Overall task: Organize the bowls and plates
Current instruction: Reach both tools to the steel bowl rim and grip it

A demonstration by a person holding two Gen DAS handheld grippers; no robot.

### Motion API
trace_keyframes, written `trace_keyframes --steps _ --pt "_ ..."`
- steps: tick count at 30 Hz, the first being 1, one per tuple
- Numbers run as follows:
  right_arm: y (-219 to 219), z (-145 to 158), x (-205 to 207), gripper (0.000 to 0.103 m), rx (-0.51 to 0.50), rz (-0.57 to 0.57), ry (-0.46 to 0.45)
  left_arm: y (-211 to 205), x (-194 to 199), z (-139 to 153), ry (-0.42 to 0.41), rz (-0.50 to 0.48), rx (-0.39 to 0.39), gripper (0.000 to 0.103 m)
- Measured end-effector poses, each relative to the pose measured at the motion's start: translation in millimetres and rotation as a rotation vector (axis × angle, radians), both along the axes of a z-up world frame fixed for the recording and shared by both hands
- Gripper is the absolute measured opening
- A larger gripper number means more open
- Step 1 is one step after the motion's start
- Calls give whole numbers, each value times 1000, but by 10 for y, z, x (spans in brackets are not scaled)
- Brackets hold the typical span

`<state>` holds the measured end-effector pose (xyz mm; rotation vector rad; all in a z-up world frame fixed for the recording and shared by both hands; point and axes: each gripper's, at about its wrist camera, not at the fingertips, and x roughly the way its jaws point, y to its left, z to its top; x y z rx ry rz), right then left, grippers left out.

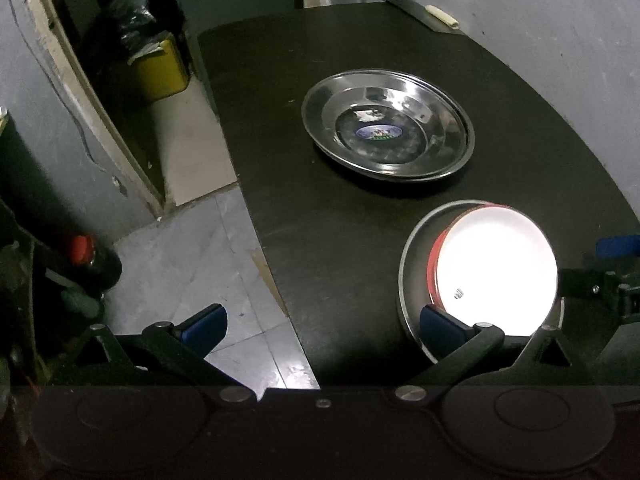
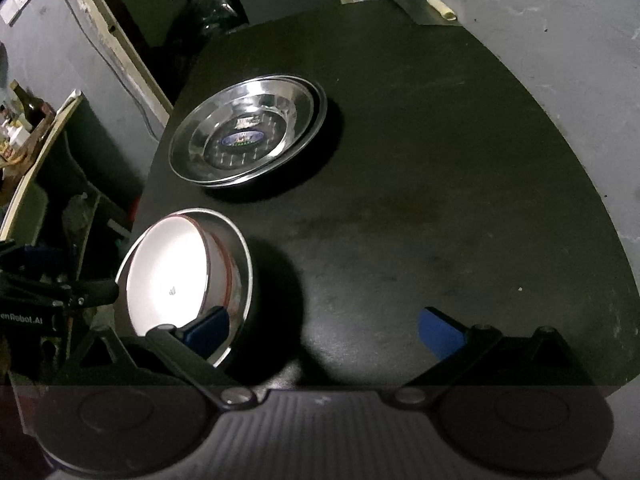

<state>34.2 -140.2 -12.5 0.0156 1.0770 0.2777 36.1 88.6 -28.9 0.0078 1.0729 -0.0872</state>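
Two stacked steel plates [image 1: 388, 128] with a blue sticker lie on the dark table [image 1: 320, 240]; they also show in the right wrist view [image 2: 248, 128]. Nearer, a red bowl with a white inside [image 1: 496, 260] sits nested in a steel bowl [image 1: 412, 264]; the right wrist view shows the red bowl [image 2: 168, 276] and the steel bowl [image 2: 240, 276] too. My left gripper [image 1: 320, 324] is open and empty, its right finger [image 1: 440, 328] over the steel bowl's near rim. My right gripper [image 2: 324, 328] is open and empty, its left finger [image 2: 208, 332] over the steel bowl's rim.
The table's left edge drops to a tiled floor [image 1: 200, 264]. A yellow bin [image 1: 160, 68] stands by a doorway. A bottle with a red cap [image 1: 84, 252] is at the left. A wall [image 2: 560, 40] borders the table's right side.
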Motion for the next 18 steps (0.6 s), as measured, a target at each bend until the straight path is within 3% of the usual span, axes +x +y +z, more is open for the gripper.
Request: trace_keyframes --steps 18 --pt "96 -19 14 103 -71 44 5 -77 117 -54 33 -18 58 102"
